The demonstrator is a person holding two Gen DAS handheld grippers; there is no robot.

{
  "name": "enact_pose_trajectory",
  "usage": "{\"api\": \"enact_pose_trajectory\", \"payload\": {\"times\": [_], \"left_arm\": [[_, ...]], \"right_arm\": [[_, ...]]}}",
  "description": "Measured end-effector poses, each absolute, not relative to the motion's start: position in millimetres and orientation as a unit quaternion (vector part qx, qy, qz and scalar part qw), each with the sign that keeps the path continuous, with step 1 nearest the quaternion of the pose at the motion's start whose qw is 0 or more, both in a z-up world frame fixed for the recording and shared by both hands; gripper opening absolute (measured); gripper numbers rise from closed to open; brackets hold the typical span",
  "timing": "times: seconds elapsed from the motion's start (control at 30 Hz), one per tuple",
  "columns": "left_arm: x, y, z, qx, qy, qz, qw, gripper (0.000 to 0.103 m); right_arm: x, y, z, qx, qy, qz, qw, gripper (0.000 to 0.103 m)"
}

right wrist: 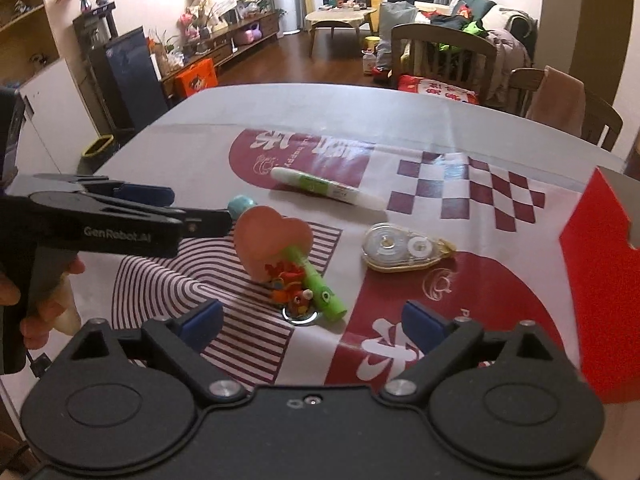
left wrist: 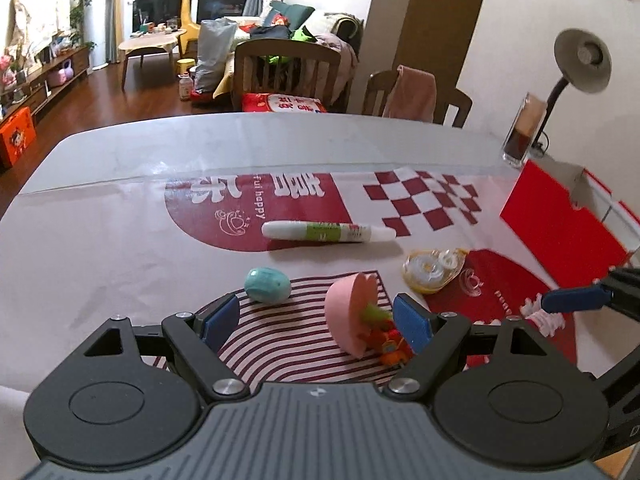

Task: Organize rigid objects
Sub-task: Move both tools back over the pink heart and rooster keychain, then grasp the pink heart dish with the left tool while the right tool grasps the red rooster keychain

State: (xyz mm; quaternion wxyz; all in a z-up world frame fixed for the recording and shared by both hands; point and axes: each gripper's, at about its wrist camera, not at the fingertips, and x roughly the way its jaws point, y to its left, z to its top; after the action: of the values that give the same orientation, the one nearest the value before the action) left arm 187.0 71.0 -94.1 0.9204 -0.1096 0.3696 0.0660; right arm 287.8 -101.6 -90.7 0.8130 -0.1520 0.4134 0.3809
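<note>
A pink heart-shaped piece [left wrist: 350, 312] [right wrist: 272, 240] stands on the table with a small red-orange toy [left wrist: 390, 346] [right wrist: 288, 280] and a green marker [right wrist: 320, 284] against it. My left gripper [left wrist: 316, 318] [right wrist: 200, 210] is open, its jaws either side of the heart, a little above the table. A teal egg [left wrist: 267, 285] [right wrist: 241, 204], a white-green correction pen [left wrist: 328, 232] [right wrist: 328, 188] and a correction tape dispenser [left wrist: 434, 270] [right wrist: 404, 252] lie nearby. My right gripper [right wrist: 316, 326] is open and empty, just short of the toy; one blue finger [left wrist: 576, 298] shows at the right of the left wrist view.
A red open box [left wrist: 568, 224] [right wrist: 604, 280] stands at the table's right edge. A desk lamp [left wrist: 580, 64] and a phone on a stand [left wrist: 522, 132] are behind it. Wooden chairs [left wrist: 284, 68] stand at the far side of the table.
</note>
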Motion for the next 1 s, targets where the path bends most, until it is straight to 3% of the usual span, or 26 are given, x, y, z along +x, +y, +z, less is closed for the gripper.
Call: {"api": "enact_pose_trajectory", "payload": {"times": [0.43, 0.9, 1.0], "left_arm": [[214, 75, -117, -0.108, 0.375, 0.031, 0.92, 0.084], [239, 73, -140, -0.118, 0.398, 0.018, 0.91, 0.083], [243, 72, -142, -0.123, 0.4, 0.013, 0.908, 0.075]], "right_arm": [[287, -59, -123, -0.186, 0.426, 0.419, 0.779, 0.064], [308, -48, -151, -0.183, 0.454, 0.396, 0.777, 0.052], [309, -45, -153, -0.184, 0.451, 0.394, 0.779, 0.05]]}}
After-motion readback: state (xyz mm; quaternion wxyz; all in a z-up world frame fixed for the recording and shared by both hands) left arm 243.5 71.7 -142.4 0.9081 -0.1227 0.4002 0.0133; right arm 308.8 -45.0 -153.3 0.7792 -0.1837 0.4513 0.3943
